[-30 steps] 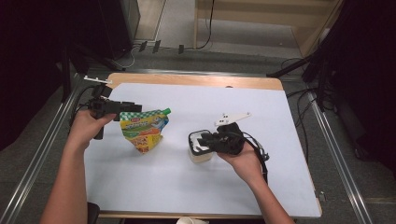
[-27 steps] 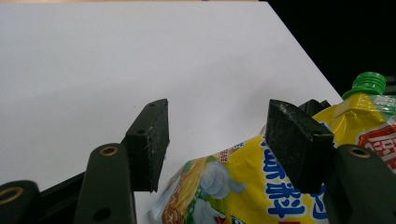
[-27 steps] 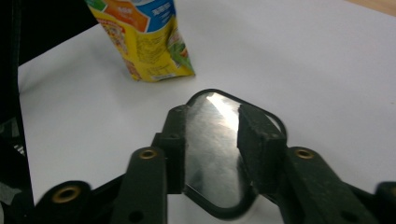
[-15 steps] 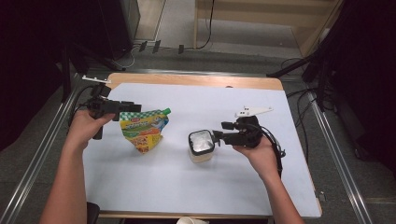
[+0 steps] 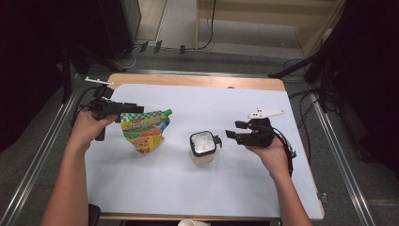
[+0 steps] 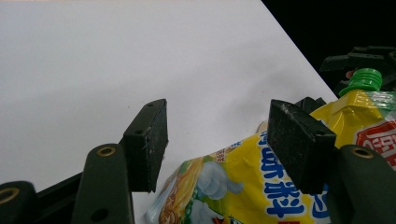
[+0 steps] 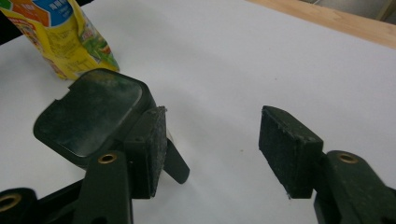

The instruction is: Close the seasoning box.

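Container: a small square tub [image 5: 203, 147] with a dark lid and a tab on its side stands upright near the middle of the white table [image 5: 226, 188]
Container to right gripper: the tub sits just to the left of the right gripper [image 5: 229, 129] in the high view; in the right gripper view its lid [image 7: 91, 116] lies behind the left-hand jaw, outside the gap, and bare table shows between the pads
Right gripper state: jaws have just been opening and stand apart, with nothing between them
Right hand: comes in from the lower edge, palm under the gripper body, jaws pointing level toward the tub, grey plate on top
Pouch: a yellow printed pouch [image 5: 145, 130] with a green cap stands left of the tub, well apart from it
Left gripper state: left gripper [image 6: 219, 140] wide apart; the pouch top [image 6: 252, 182] rises into the gap, and I cannot tell whether either pad touches it
Left hand: holds the gripper level at the table's left side, pointing at the pouch
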Demonstrator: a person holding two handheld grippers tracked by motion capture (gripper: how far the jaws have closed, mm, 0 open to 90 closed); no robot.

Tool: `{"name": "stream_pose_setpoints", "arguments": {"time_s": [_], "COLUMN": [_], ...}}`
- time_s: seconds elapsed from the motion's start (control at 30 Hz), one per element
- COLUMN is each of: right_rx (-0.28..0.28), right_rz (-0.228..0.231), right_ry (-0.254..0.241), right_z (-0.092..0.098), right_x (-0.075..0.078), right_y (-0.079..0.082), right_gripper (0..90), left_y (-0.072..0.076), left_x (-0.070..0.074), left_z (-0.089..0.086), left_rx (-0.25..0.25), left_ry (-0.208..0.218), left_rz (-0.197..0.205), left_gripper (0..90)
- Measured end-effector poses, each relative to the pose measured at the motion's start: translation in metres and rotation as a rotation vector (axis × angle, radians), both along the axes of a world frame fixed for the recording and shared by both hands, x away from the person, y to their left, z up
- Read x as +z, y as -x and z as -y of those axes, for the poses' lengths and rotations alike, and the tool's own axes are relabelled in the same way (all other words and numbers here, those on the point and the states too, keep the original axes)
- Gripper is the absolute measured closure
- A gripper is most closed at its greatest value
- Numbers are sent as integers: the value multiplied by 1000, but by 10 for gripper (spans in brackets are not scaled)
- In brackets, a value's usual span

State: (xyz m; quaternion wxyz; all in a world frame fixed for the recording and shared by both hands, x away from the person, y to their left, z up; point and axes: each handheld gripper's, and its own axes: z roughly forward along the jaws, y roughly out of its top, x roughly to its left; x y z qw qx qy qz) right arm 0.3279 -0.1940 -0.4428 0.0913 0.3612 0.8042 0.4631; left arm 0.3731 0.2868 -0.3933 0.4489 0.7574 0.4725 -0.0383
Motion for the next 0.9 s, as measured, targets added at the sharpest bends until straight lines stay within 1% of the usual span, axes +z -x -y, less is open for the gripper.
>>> {"name": "stream_pose_setpoints", "arguments": {"time_s": [0.03, 0.07, 0.17, 0.23, 0.33, 0.5, 0.6, 0.63, 0.7, 0.77, 0.83, 0.9], "right_rx": [0, -12, -36, -60, -75, -101, -92, -89, -87, -91, -94, -83], "right_rz": [0, -5, -1, 0, 5, -4, -6, -4, -4, -7, -5, -5], "right_ry": [0, -11, -27, -23, -24, 5, 12, 15, 16, 18, 18, 18], "right_z": [0, 4, 9, 12, 16, 17, 15, 14, 13, 13, 12, 11], "right_x": [0, -3, -6, -9, -17, -24, -26, -26, -27, -27, -27, -27], "right_y": [0, -2, -2, 0, 3, 3, 3, 3, 3, 3, 3, 3], "right_gripper": [421, 404, 364, 350, 343, 326, 323, 323, 321, 319, 318, 317], "left_y": [0, 0, 0, 0, -1, -1, -1, -1, -2, -1, -2, -3], "left_x": [-1, -1, -1, -1, -3, -3, -4, -5, -6, -7, -9, -11], "left_z": [0, -1, -3, -3, -2, -1, 0, 0, 1, 1, 0, 0], "left_rx": [0, -4, 2, 1, -4, -5, -9, -8, -22, -35, -25, -16], "left_ry": [3, 12, 33, 33, 29, 20, 10, 12, 28, 24, 14, 5], "left_rz": [-4, -2, 0, -2, -7, -6, -3, -4, -12, -11, -20, -32], "left_gripper": [394, 391, 374, 369, 369, 369, 369, 369, 363, 354, 353, 352]}}
